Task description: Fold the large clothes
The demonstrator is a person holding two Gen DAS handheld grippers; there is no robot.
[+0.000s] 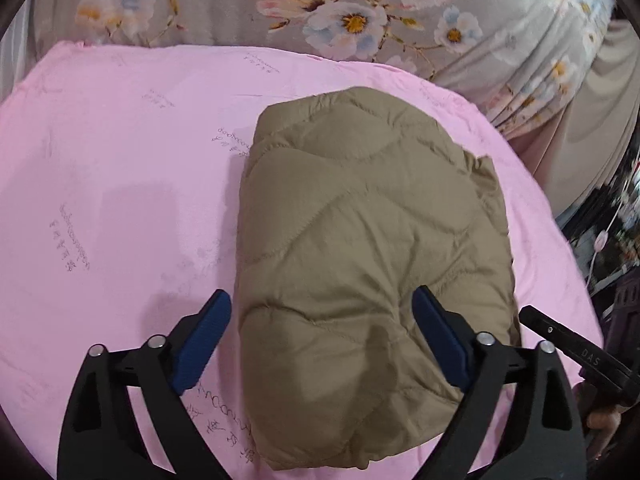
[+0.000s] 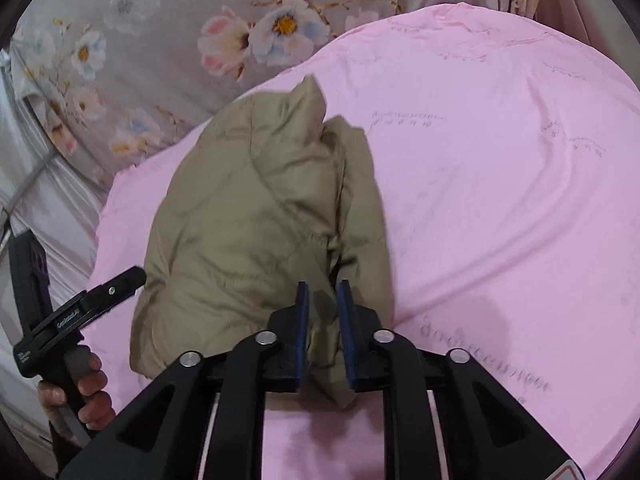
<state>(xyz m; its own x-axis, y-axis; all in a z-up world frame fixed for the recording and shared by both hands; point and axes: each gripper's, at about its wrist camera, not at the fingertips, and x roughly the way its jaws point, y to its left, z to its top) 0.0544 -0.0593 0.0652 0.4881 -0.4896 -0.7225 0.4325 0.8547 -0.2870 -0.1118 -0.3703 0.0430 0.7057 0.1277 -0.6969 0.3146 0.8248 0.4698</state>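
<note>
- Right now a tan quilted jacket [image 1: 368, 272] lies folded into a thick bundle on a pink sheet [image 1: 120, 184] spread over the bed.
- Beyond the sheet, a grey floral cover [image 1: 320, 12] runs along the far side.
- The left gripper [image 1: 322, 344] hangs over the near end of the bundle with its jaws spread wide; the blue pads [image 1: 204, 344] stand on either side of the jacket's width, and neither seems to press on the cloth.
- The right gripper [image 2: 323, 336] sits low at the bundle's near edge, jaws only narrowly apart. A fold of jacket [image 2: 256, 220] lies in the gap, but the pads look clear of it, so it seems let go rather than pinched.
- From the right wrist view, a hand [image 2: 86, 392] grips the handle of the left gripper at the lower left, beside the bundle.
- From the left wrist view, part of the right gripper's black body [image 1: 576, 348] shows at the lower right, just beside the jacket's edge.
- The bundle's far end is lumpy, with a corner poking upward.
</note>
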